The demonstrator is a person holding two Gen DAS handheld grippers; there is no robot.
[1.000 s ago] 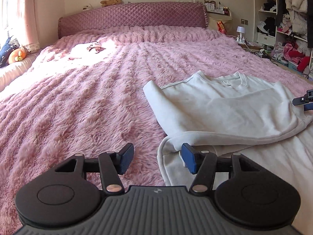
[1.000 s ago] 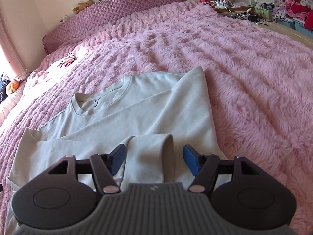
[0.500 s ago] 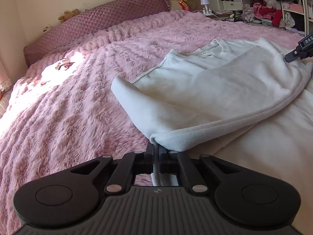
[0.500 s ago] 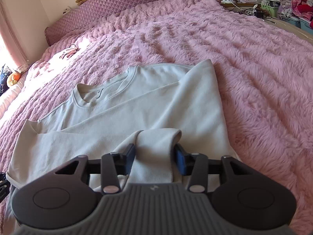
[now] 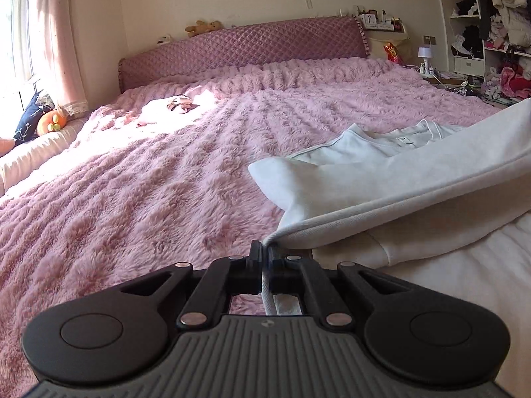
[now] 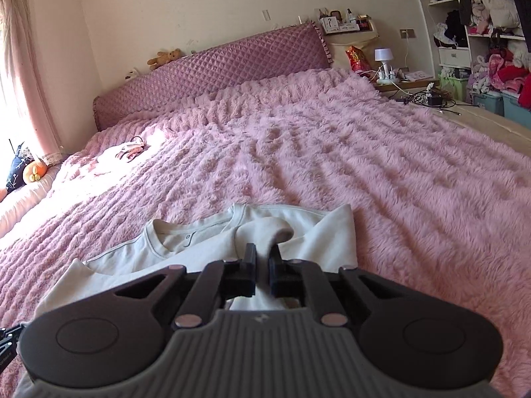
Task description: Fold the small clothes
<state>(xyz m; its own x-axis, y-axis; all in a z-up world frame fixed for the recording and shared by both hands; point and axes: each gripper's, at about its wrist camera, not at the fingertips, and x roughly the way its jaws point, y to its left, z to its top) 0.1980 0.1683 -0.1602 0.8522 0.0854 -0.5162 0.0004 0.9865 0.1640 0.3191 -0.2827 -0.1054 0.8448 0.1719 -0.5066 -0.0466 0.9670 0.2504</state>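
Bedroom with a wide bed [image 5: 139,179] under a shaggy pink blanket, quilted purple headboard [image 5: 245,49] at the far end, teddy bear [image 5: 203,27] on top of it, cluttered clothes shelves [image 5: 497,26] at right.

From the left wrist: left gripper [image 5: 264,254] with jaws clenched on the hem corner of a white sweatshirt [image 5: 381,179], a thin strip of cloth pinched between them. Hem lifted off the blanket and stretched rightward toward the frame edge; collar farther back, lying on the bed. Small pinkish item [image 5: 181,103] in the sun patch near the headboard, perhaps a garment, too washed out to tell.

From the right wrist: right gripper [image 6: 262,267] with jaws closed on a bunched fold of the same sweatshirt [image 6: 332,235], cloth humped up just ahead of the tips. Neckline to the left, shoulder edge to the right, both flat on the blanket. Lamp [image 6: 382,56] on the bedside stand beyond.
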